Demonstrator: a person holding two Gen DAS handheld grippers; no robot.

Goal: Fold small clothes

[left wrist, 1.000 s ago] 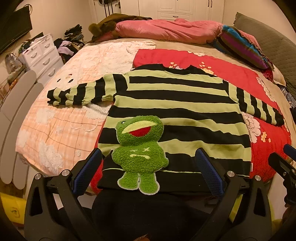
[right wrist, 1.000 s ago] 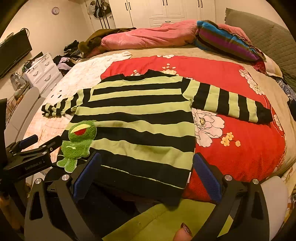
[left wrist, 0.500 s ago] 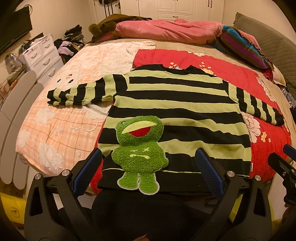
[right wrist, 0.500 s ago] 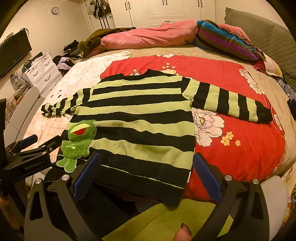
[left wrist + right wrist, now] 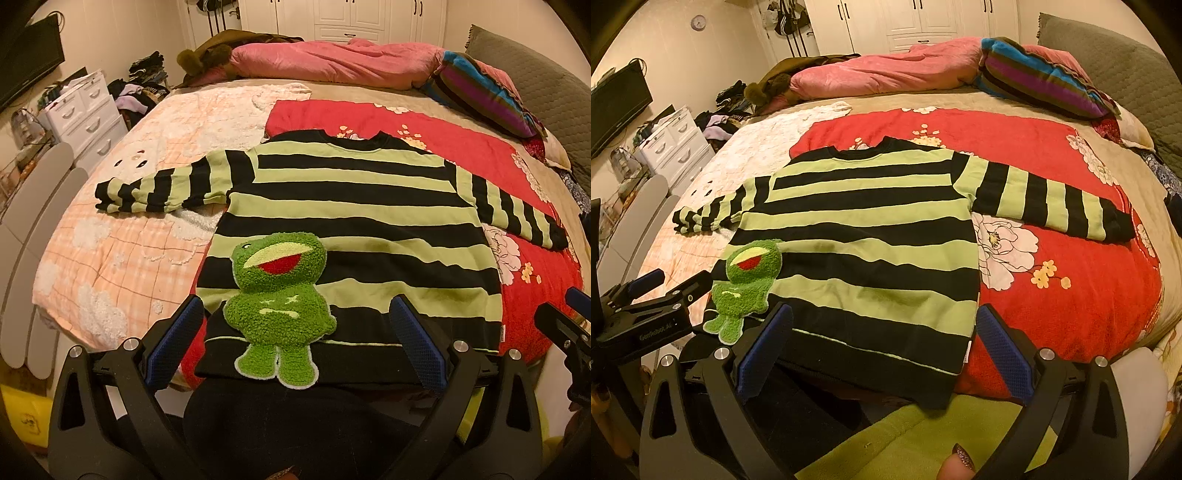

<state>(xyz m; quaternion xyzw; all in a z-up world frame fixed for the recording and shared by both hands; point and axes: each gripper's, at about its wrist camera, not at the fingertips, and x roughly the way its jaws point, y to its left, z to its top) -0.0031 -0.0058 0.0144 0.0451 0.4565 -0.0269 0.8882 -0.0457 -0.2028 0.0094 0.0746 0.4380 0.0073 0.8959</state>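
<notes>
Striped sweater (image 5: 354,236) lies flat, front up, on the bed (image 5: 229,110), hem hanging just over the near edge, neckline toward the far pillows. Black and light-green bands; both sleeves spread out sideways. Left sleeve (image 5: 159,188) rests on the peach checked quilt (image 5: 110,258) toward the bed's left edge; right sleeve (image 5: 1049,206) lies on the red floral blanket (image 5: 1071,266) toward the right edge. Fuzzy green frog patch (image 5: 279,302) sits on the sweater's lower left front, its feet reaching the black hem band.

Left gripper (image 5: 295,332) hovers off the near edge of the bed, in front of the hem, jaws spread wide, blue pads either side of the frog patch in view, nothing pinched. Right gripper (image 5: 882,332) also off the near edge, over the sweater's right hem corner, jaws spread wide, holding nothing. From the right wrist view the left gripper shows as a black clamp at the left, beside the frog patch; cannot tell if it touches the cloth.

Far end of the bed: pink duvet (image 5: 332,62), multicolour striped pillow (image 5: 1041,85), grey-green headboard cushion (image 5: 1115,66). White drawer unit (image 5: 85,114) stands off the bed's left side, a TV (image 5: 617,107) on the wall above it.
</notes>
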